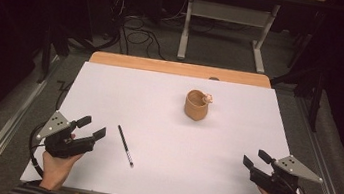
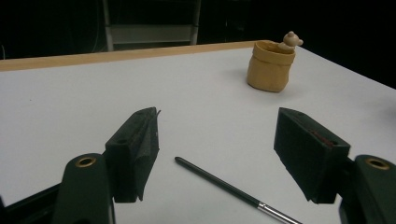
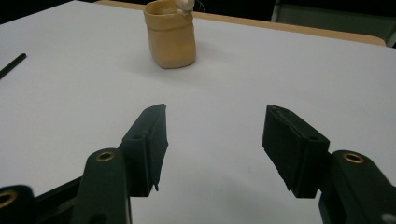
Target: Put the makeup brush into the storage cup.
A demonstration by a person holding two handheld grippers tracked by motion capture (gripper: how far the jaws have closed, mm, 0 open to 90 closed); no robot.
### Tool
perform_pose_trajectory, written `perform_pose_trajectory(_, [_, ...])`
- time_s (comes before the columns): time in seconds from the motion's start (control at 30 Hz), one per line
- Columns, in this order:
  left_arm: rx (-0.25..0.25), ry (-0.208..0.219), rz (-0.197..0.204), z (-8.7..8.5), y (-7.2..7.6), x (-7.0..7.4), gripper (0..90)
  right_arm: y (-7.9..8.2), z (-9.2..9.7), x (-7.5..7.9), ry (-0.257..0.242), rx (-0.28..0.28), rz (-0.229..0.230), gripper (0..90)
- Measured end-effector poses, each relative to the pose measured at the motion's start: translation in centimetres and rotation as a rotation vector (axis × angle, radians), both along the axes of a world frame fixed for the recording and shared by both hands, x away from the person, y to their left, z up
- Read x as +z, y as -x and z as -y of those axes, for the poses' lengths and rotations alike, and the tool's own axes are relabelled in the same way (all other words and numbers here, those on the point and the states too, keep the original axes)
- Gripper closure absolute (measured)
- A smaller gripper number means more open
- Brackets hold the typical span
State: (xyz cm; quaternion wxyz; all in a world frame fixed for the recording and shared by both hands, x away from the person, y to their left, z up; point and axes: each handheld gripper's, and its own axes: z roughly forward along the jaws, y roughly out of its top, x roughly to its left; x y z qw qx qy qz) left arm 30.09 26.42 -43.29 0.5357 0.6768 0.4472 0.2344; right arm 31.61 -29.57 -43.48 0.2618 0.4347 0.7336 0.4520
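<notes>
I hold my left gripper [image 1: 91, 129] beside the pen [image 1: 125, 145], right gripper [image 1: 256, 159] well off it, both level, jaws spread and empty.

The white table top [image 1: 164, 141] is lit evenly from above, while the surroundings are left in near darkness. Only soft, short shadows are cast beside the tan cup [image 1: 196, 105] and the pen [image 1: 125, 145]. In both gripper views the near jaws are rendered slightly soft and grainy.

A white table top [image 1: 159, 176] with a wooden far edge carries two things. A tan cup [image 1: 196, 105] stands upright toward the back — a dark pen [image 1: 125, 145] lies flat near the front left, well apart.
</notes>
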Motion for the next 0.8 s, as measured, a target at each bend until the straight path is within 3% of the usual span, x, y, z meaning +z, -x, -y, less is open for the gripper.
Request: perform_pose_trajectory(0.8, [-0.004, 0.001, -0.015, -0.01, -0.18, -0.05, 32.2, 0.02, 0.04, -0.03, 0.008, 0.001, -0.008, 42.2])
